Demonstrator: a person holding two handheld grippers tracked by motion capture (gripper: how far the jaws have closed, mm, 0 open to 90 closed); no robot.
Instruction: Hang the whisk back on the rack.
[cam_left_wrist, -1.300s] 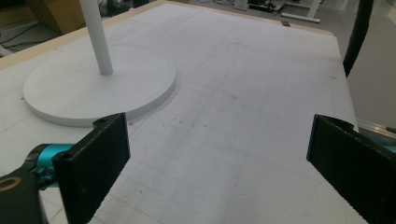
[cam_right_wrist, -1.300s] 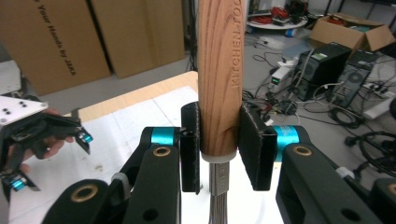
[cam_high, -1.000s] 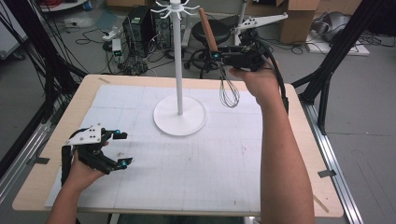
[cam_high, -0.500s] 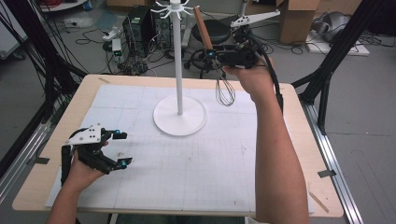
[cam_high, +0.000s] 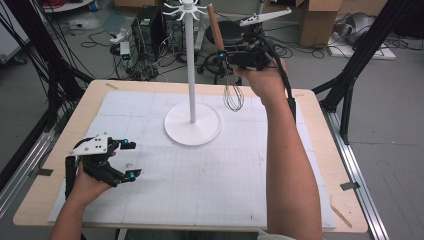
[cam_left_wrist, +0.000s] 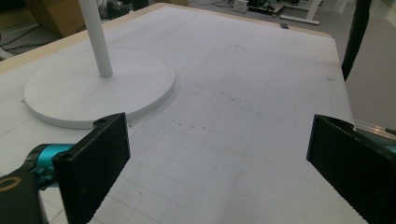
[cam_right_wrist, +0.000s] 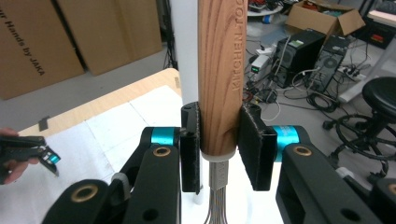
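Note:
A whisk with a wooden handle (cam_high: 215, 26) and wire loops (cam_high: 233, 97) hangs upright in the air, right of the white stand's pole (cam_high: 190, 65). My right gripper (cam_high: 231, 58) is shut on the handle's lower end (cam_right_wrist: 219, 88), its pads (cam_right_wrist: 190, 147) pressed on both sides, the wires (cam_right_wrist: 219, 210) pointing down. The stand has a round base (cam_high: 192, 125) on the white mat and a ring of hooks (cam_high: 185, 8) at its top. My left gripper (cam_high: 131, 159) rests low over the mat at the front left, open, with nothing between its pads (cam_left_wrist: 95, 163); the base (cam_left_wrist: 98, 91) lies ahead of it.
The white gridded mat (cam_high: 210, 175) covers a wooden table (cam_high: 320, 150). Black frame struts (cam_high: 360, 55) stand at both sides. Computers, cables and a stool (cam_high: 230, 32) crowd the floor behind the table. Cardboard boxes (cam_right_wrist: 70, 32) stand further back.
My right gripper has lifted the whisk higher and slightly away from the table's front, its handle top nearing the hook ring's height. The left gripper has stayed put.

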